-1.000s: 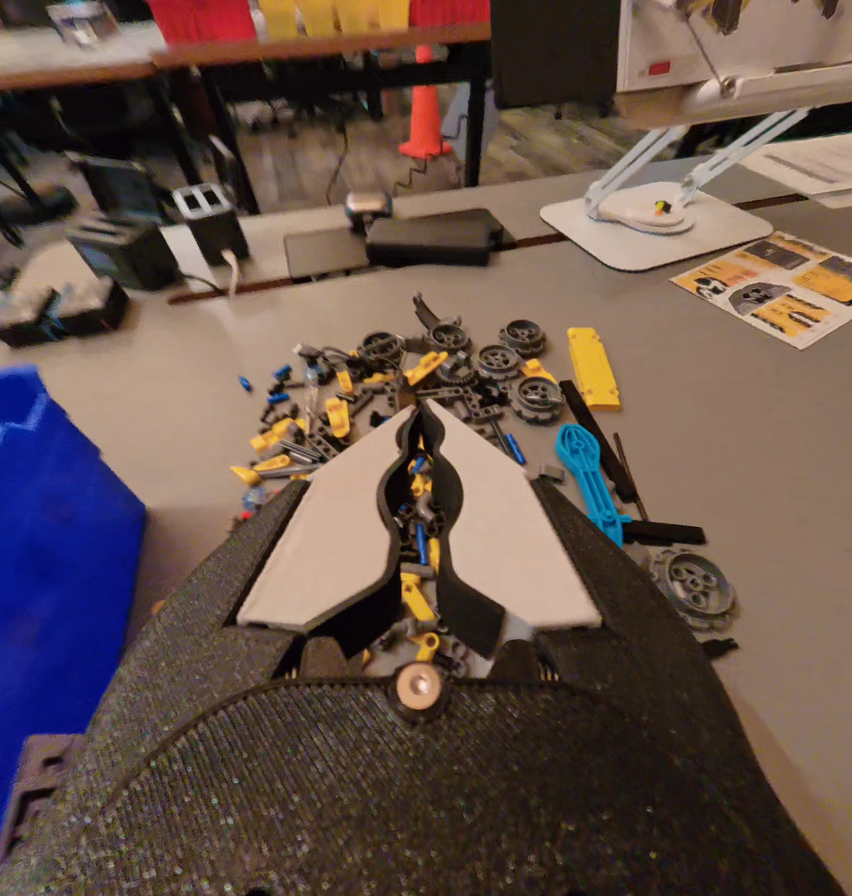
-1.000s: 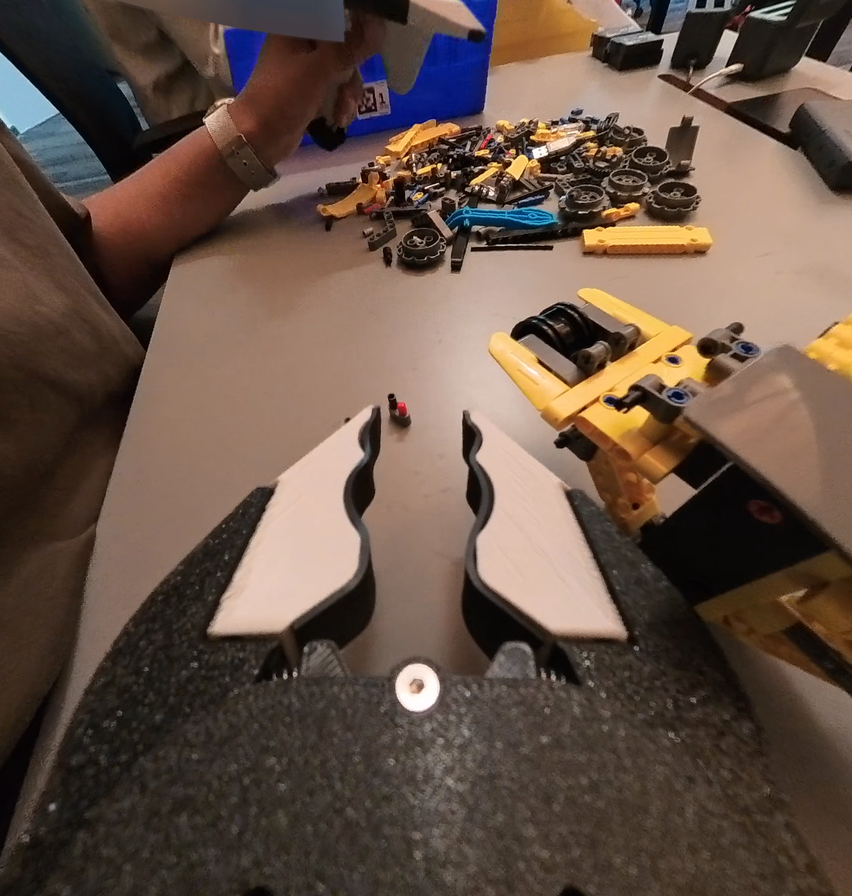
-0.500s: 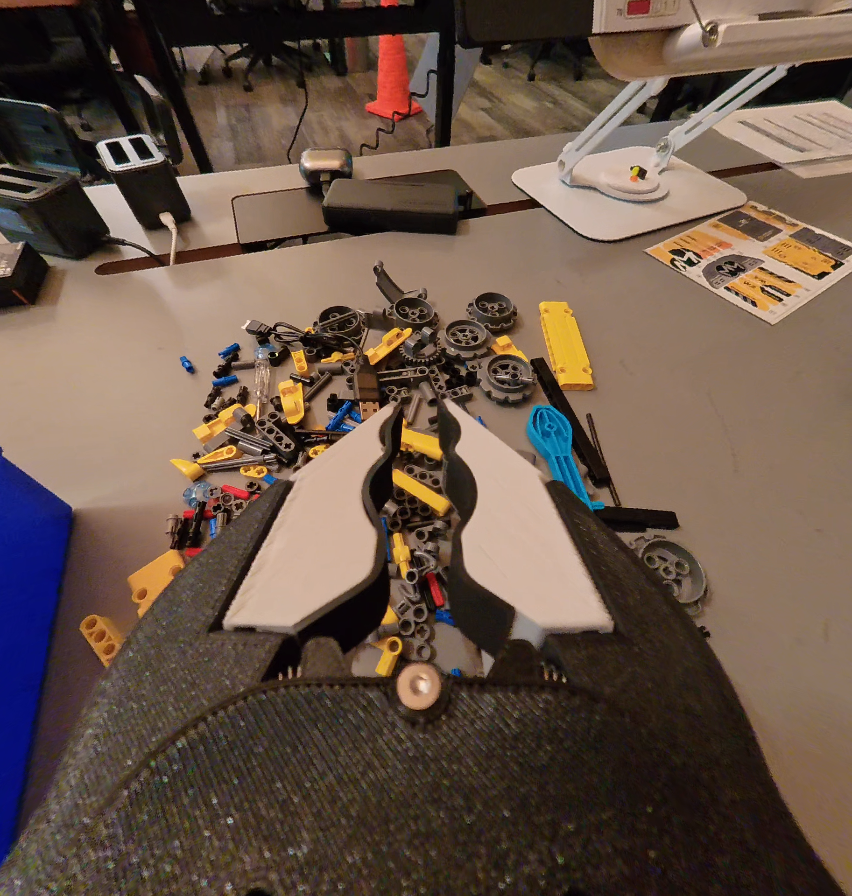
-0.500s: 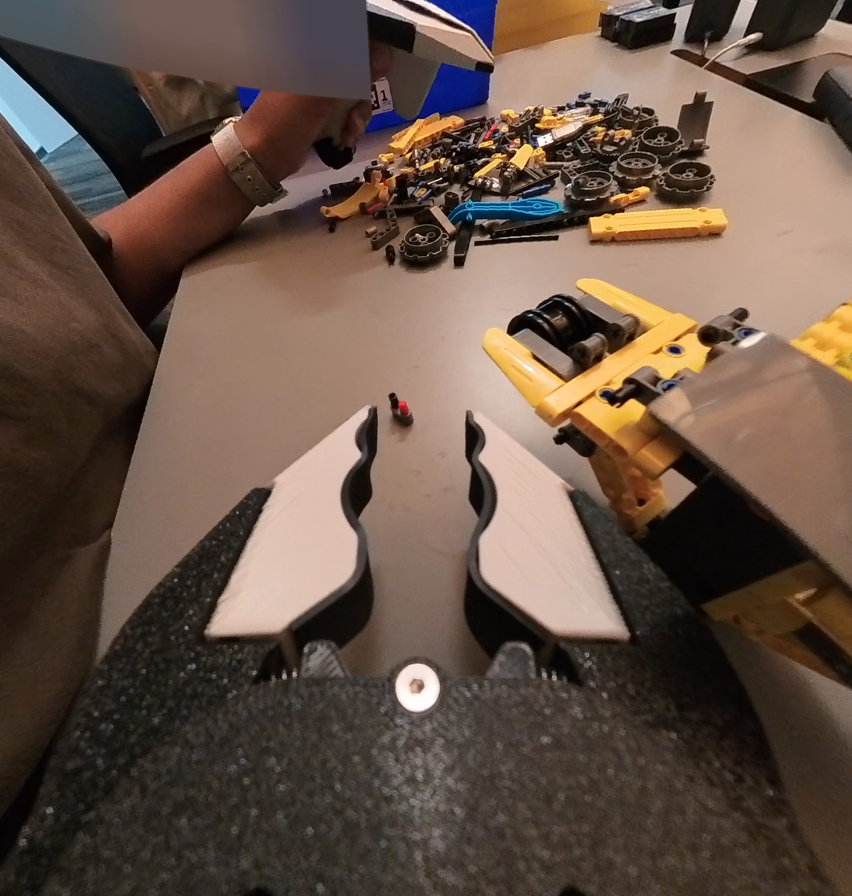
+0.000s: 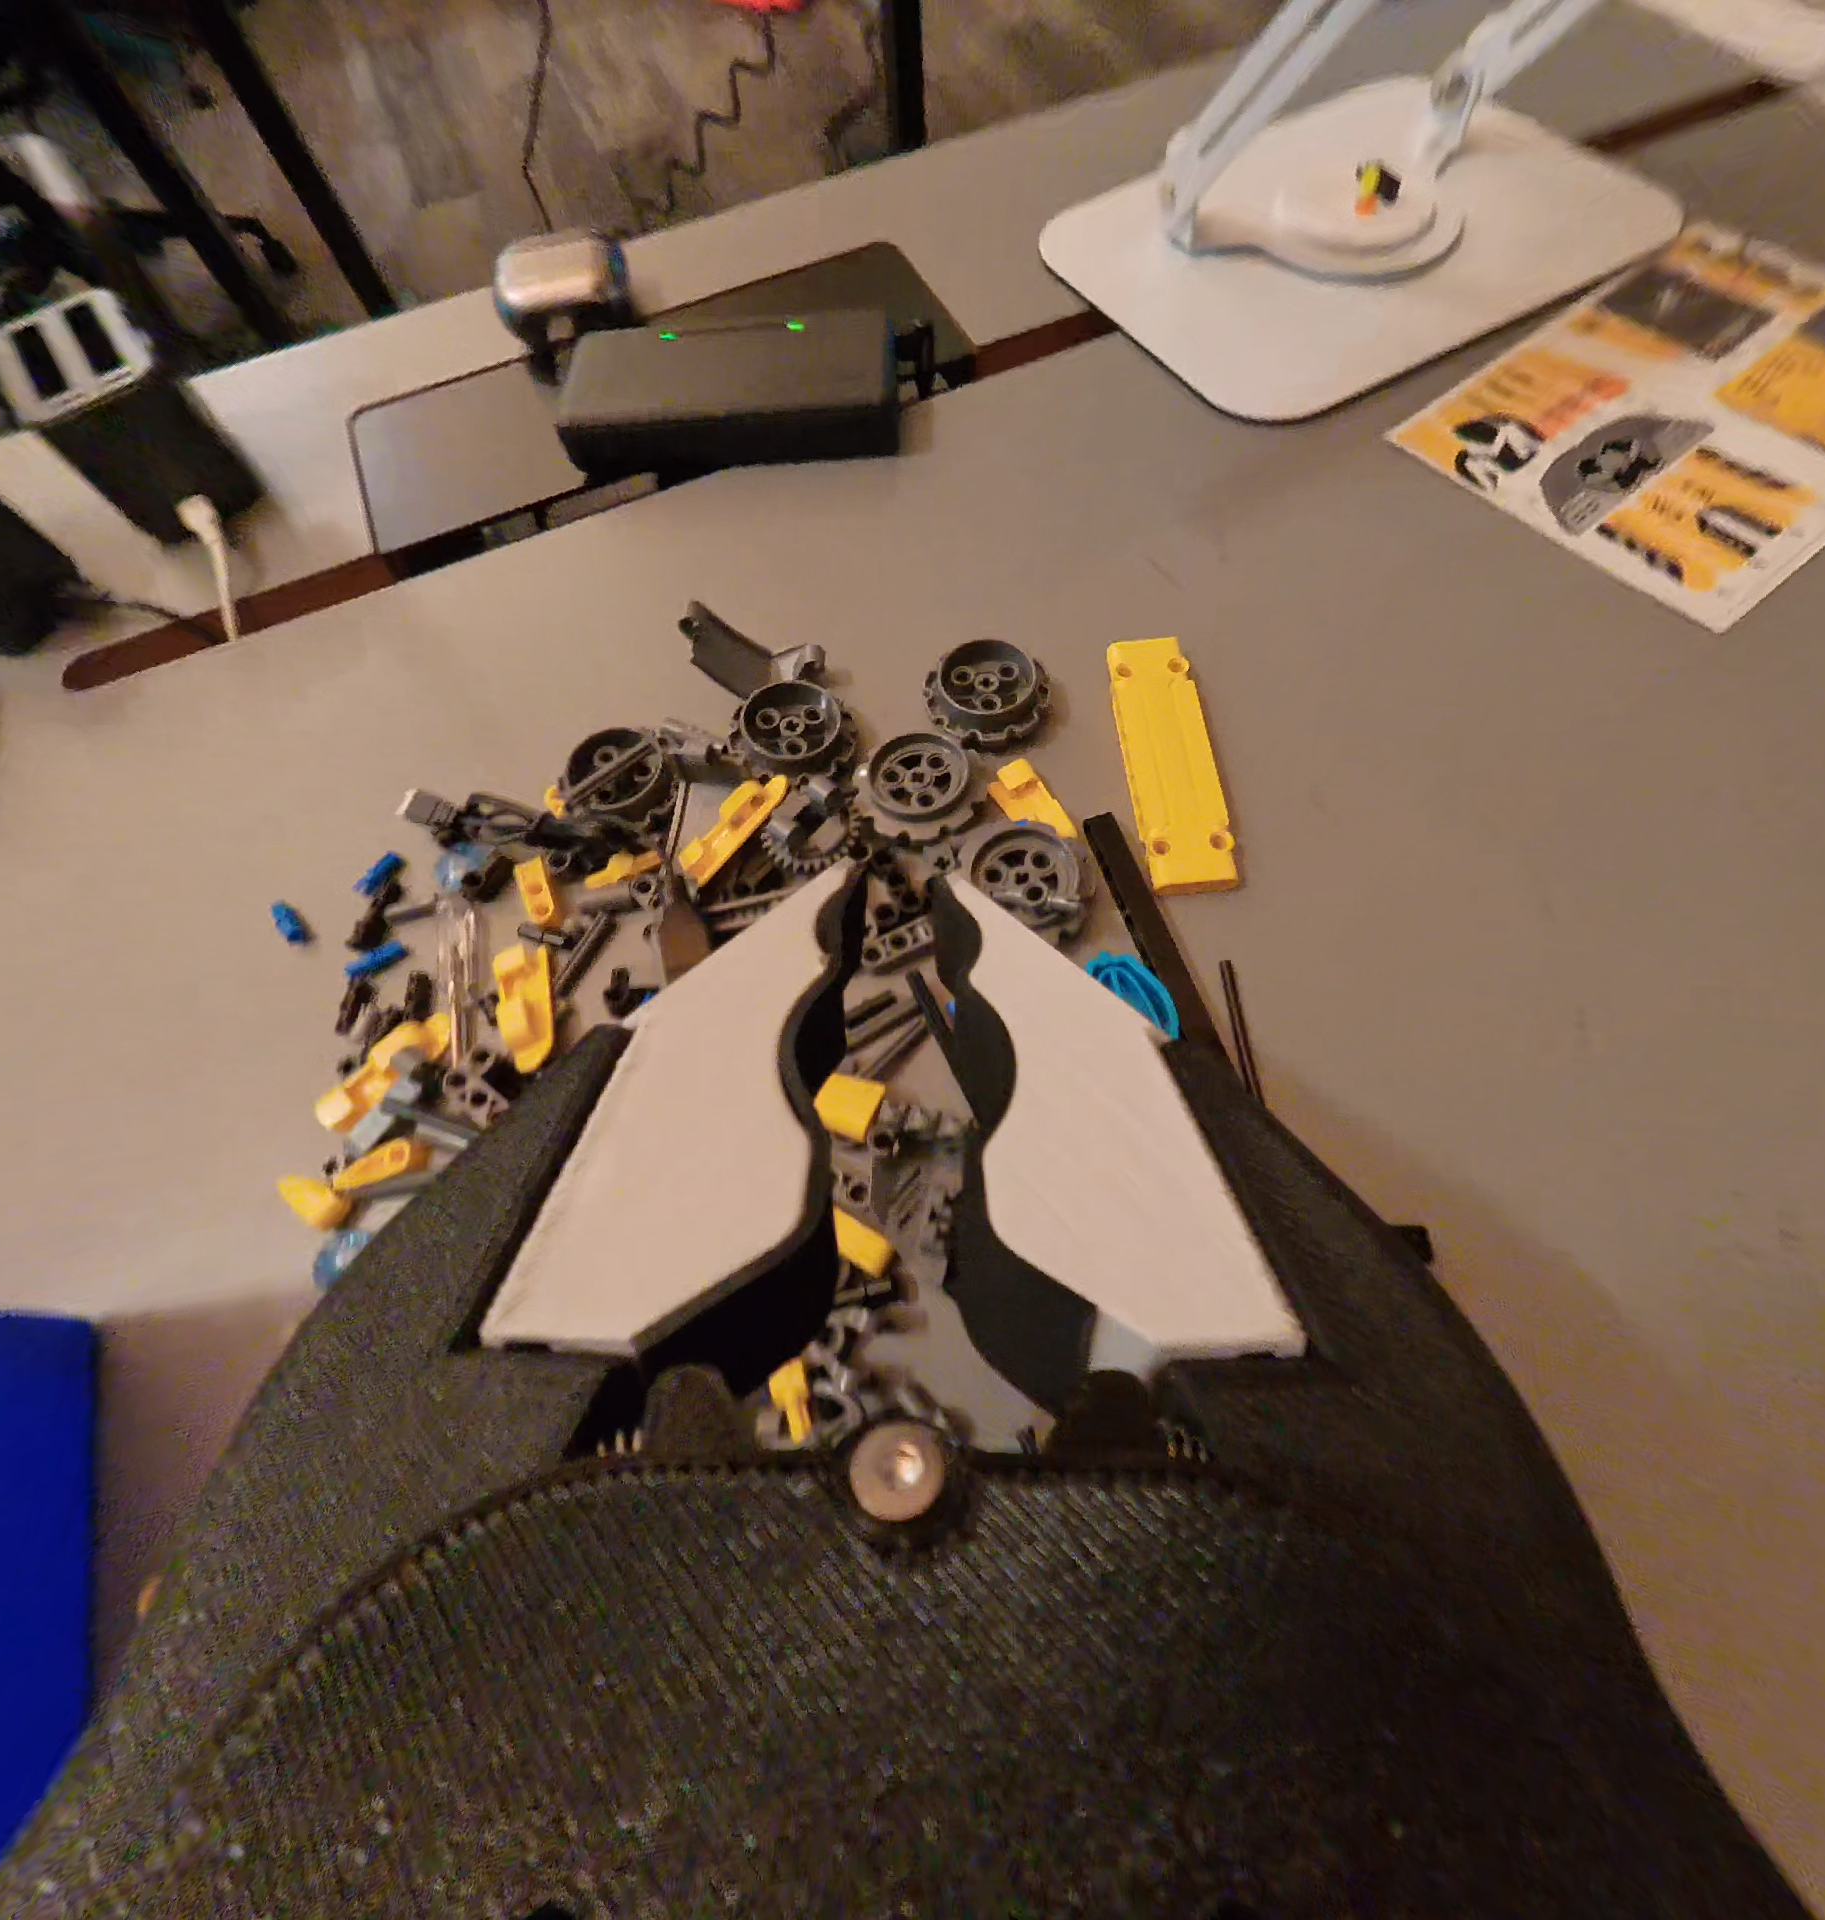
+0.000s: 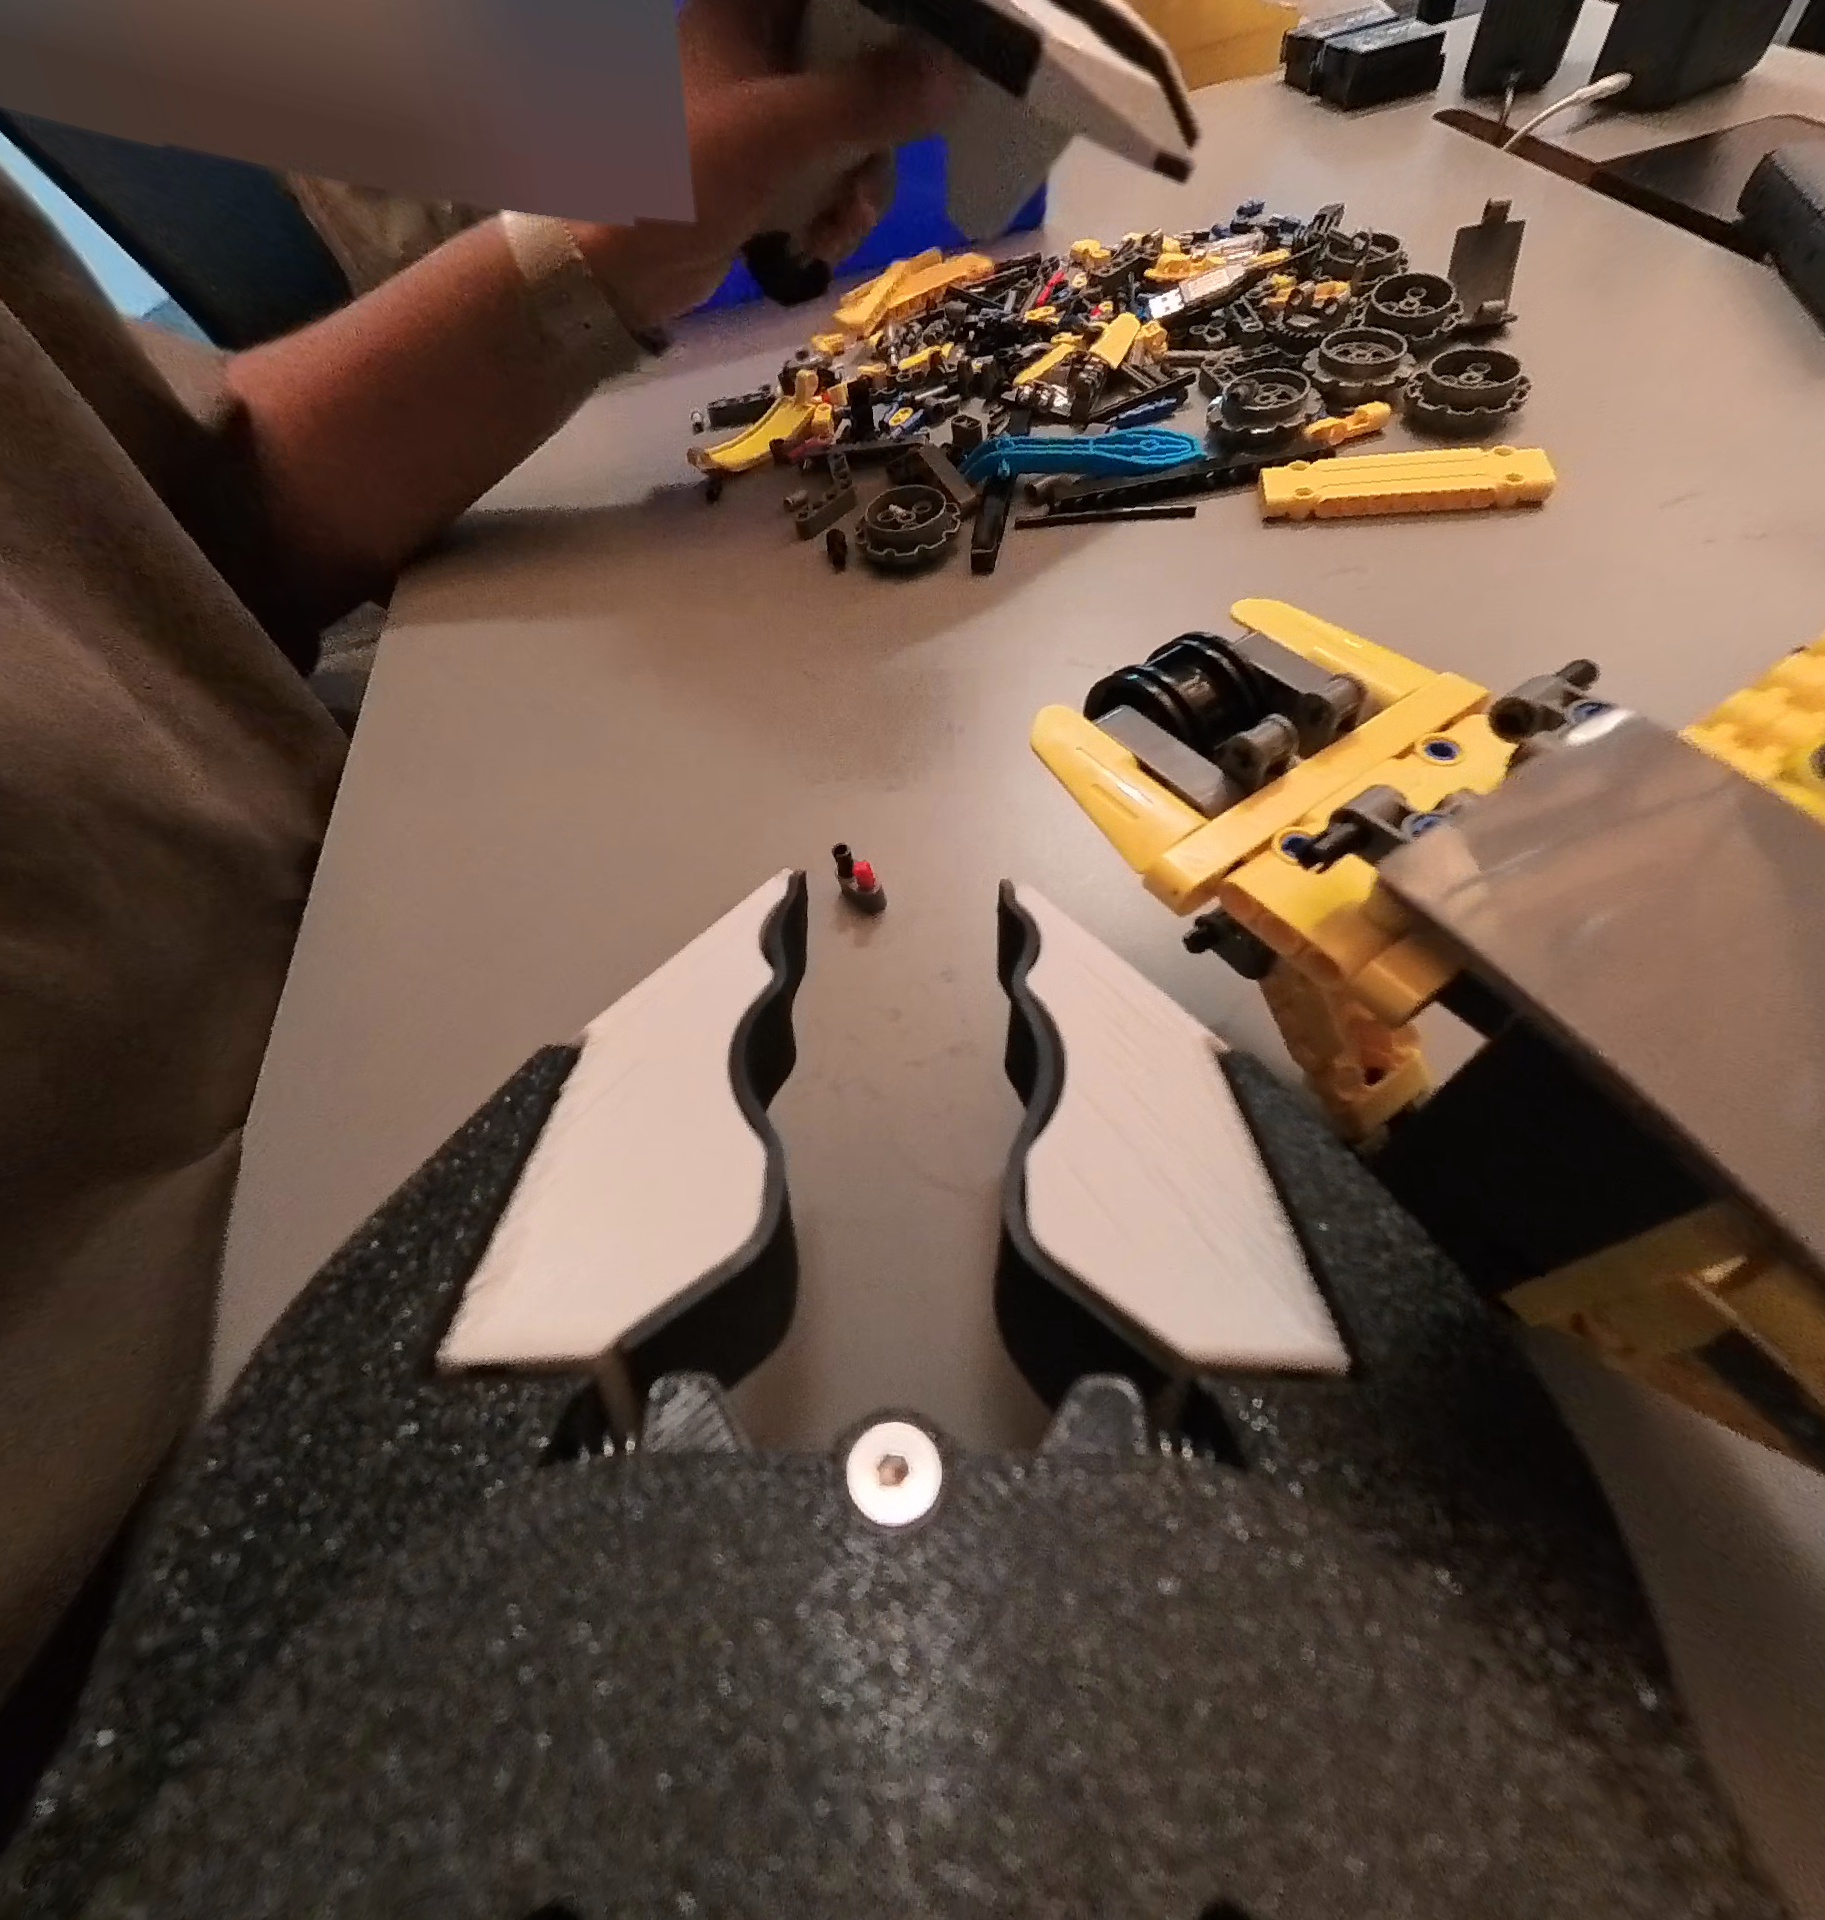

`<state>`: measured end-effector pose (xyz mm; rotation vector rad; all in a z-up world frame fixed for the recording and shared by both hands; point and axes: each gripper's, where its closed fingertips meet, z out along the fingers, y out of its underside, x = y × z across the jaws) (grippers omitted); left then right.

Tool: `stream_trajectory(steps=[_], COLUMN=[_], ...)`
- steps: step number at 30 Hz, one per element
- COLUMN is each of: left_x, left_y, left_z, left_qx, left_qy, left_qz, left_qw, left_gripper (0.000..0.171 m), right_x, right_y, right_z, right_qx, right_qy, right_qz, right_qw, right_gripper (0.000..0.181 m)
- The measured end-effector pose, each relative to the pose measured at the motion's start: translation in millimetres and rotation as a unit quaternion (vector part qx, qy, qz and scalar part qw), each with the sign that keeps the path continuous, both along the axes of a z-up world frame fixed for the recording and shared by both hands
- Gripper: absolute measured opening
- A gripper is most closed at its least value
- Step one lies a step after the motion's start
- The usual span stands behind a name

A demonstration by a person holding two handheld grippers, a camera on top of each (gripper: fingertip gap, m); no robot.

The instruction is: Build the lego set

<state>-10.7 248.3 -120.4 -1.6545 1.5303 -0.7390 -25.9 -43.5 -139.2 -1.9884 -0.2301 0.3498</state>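
Meanwhile the left hand-held gripper (image 5: pixel 892 894) hangs low over the heap of loose building pieces (image 5: pixel 783 883) on the grey desk (image 5: pixel 1459 831), its jaws parted by a narrow gap and holding nothing; small grey and yellow parts show between them. Half a second ago more of the heap was in view ahead of its tips and the gap was about the same, so it has come in closer over the far part of the heap, near the dark toothed wheels (image 5: pixel 918 774), without closing on anything. Whether the tips touch a part cannot be told. Just right of the tips lie a light-blue part (image 5: pixel 1131 987) and, farther on, a long yellow plate (image 5: pixel 1168 764). Beyond the heap sit a black box with green lights (image 5: pixel 731 390), a white stand base (image 5: pixel 1355 301) and a printed sheet (image 5: pixel 1656 436).

The right hand-held gripper (image 6: pixel 900 894) has barely moved: jaws spread wide and empty, low over bare desk, with a tiny black-and-red piece (image 6: pixel 861 883) just ahead of the tips, nearer the left one. Close on its right stands a half-built yellow and black model (image 6: pixel 1407 831), not touched by it
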Motion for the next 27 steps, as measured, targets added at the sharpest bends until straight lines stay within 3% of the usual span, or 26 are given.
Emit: stream_trajectory(steps=[6, 9, 15, 27], left_x=[28.2, 16.8, -4.1, -5.9], left_y=[-8.4, 0.4, 24.2, 30.8], left_z=[-10.5, -25.7, -30.4, -47.5], left_qx=[-0.010, 0.001, -0.006, -0.022], left_qy=[0.020, 0.044, 0.046, 0.067], left_qz=[-0.027, -0.010, 0.026, 0.026], left_qw=[0.999, 0.999, 0.999, 0.997], left_gripper=[0.007, 0.000, 0.000, 0.008], right_x=[-1.2, -3.5, -8.6, -6.8], right_y=[-1.2, -2.0, -1.7, -0.4], right_z=[2.1, 2.1, -4.1, -6.5], right_qx=[0.009, 0.009, -0.006, -0.021], right_qy=[-0.005, -0.003, -0.022, 0.001], right_qz=[0.002, 0.008, 0.018, 0.019], right_qw=[1.000, 1.000, 1.000, 1.000], right_gripper=[0.035, 0.036, 0.036, 0.038])
